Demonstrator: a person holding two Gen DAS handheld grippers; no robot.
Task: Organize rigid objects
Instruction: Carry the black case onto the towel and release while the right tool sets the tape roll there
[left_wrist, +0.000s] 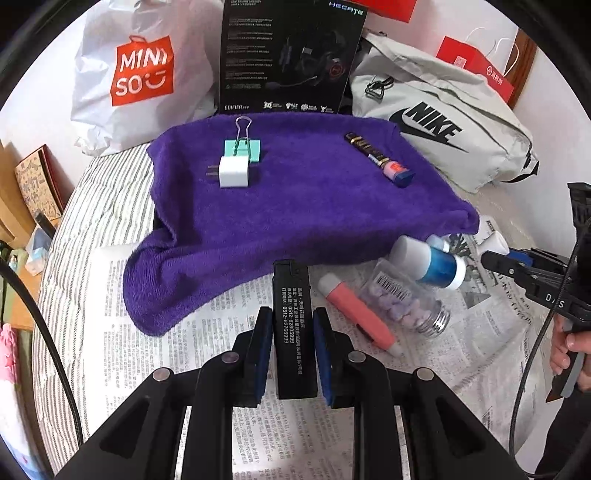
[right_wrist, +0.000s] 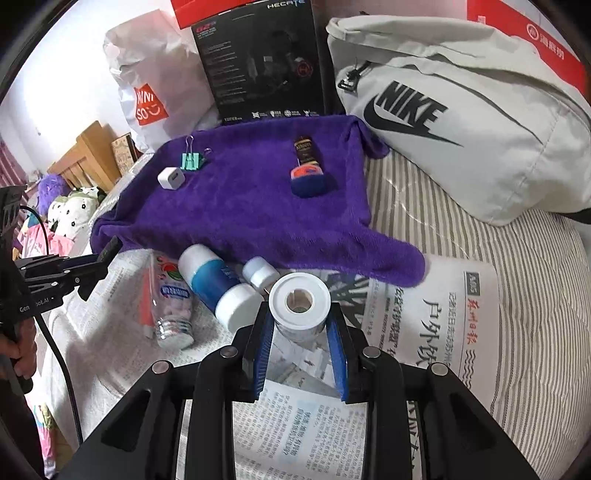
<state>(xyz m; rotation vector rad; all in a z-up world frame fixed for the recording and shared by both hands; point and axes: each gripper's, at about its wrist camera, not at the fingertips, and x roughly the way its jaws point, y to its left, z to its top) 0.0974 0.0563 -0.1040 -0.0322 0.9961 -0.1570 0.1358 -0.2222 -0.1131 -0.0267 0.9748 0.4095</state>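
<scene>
The black box (left_wrist: 294, 332) sits clenched between the blue pads of the left gripper (left_wrist: 294, 334), long side pointing forward, printed label up, held over the newspaper (left_wrist: 207, 332) just short of the purple towel (left_wrist: 295, 199). Over on the other side, the right gripper (right_wrist: 300, 326) has its fingers either side of a white-capped tub (right_wrist: 299, 301); they look pressed against it, though the cap hides the contact, so call that a likely hold rather than a sure one.

On the towel already: a white charger (left_wrist: 232, 172) touching a green binder clip (left_wrist: 242, 147), and well apart to the right, a dark tube with a blue cap (left_wrist: 380, 159). That looks like the sorting place. Waiting on the newspaper are a blue and white bottle (right_wrist: 218, 282), a smaller white bottle (right_wrist: 259, 272), a clear jar of purple tablets (left_wrist: 400, 301) and a pink pen-shaped thing (left_wrist: 356, 314).

To set the box down well, carry it forward to the bare middle of the towel, between the charger and the tube. Keep it level, lower until it rests flat, then let go, since the soft pile could tip it. The two grippers are close by each other here, so move one at a time, and lift the tub clear of the bottles beside it.
</scene>
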